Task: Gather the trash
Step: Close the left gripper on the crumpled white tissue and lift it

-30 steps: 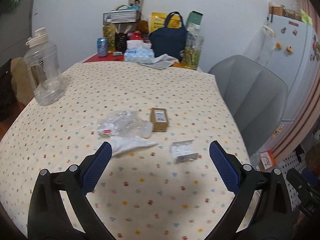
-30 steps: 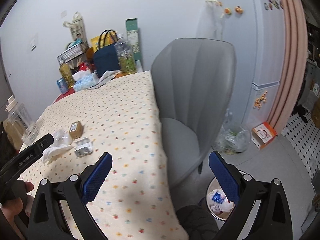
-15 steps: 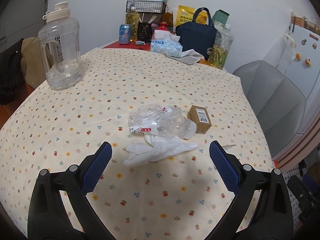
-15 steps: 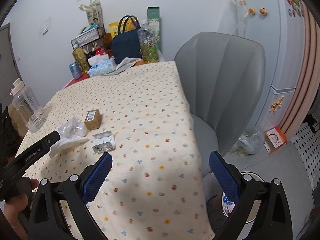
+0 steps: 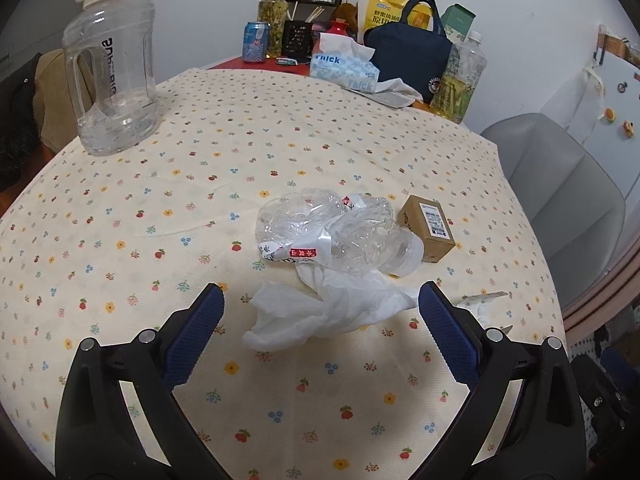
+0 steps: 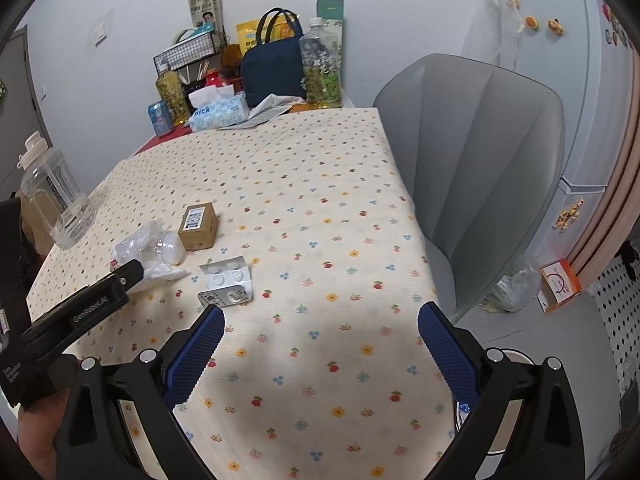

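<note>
My left gripper (image 5: 320,316) hangs low over the flowered tablecloth (image 5: 200,184) with its blue-padded jaws spread wide and nothing between them but air; the crumpled white tissue (image 5: 320,306) lies on the cloth right in the gap, touching neither pad. Just beyond the tissue, and touching it, sits the crushed clear plastic bottle (image 5: 336,232) with its red-and-white label, cap end pointing right. Beside the cap, a little farther right, I see the small brown cardboard box (image 5: 430,226) with a white sticker on top. An empty blister pack (image 6: 228,284) lies near the right table edge; in the left wrist view only a sliver of it shows past my right-hand finger. My right gripper (image 6: 320,340) is also fully open and holding nothing, hovering above bare cloth at the near right side of the table, with the blister pack just ahead of its left finger. From that camera the left gripper's black arm (image 6: 80,308) reaches in from the left over the tissue. A large clear water jug (image 5: 112,64) stands at the far left, a tissue box (image 5: 344,72) and navy bag (image 5: 408,60) at the far end, and a grey chair (image 6: 480,168) to the right.
</note>
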Tool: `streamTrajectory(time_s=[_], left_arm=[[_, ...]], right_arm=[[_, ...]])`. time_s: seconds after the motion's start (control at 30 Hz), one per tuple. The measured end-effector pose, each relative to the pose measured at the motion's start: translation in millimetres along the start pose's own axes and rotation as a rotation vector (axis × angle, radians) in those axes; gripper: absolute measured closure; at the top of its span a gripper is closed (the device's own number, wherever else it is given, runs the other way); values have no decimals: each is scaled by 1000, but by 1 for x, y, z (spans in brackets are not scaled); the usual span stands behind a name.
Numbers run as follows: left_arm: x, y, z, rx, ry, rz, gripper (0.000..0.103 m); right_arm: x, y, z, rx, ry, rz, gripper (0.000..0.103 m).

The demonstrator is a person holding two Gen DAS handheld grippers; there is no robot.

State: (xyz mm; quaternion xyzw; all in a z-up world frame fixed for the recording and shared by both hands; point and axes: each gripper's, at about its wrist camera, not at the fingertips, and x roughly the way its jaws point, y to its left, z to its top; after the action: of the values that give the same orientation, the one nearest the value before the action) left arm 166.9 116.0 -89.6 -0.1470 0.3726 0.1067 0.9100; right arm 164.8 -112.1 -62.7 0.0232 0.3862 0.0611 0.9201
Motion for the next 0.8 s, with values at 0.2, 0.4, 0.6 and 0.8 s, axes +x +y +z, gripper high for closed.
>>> streamTrajectory(time_s=[0.2,0.4,0.6,0.8], left_arm=[[12,10,0,-38,50,-33,50],[12,22,0,-56,55,-41,83],[6,37,2,-68,33,0,85],[-3,53,5,-77,6,45,85]], right_arm=[[10,12,4,-29,15,11,8],[22,30,6,-59,30,29,8],[35,49,3,-92,51,44,8],[50,62,2,-113,74,48,8]])
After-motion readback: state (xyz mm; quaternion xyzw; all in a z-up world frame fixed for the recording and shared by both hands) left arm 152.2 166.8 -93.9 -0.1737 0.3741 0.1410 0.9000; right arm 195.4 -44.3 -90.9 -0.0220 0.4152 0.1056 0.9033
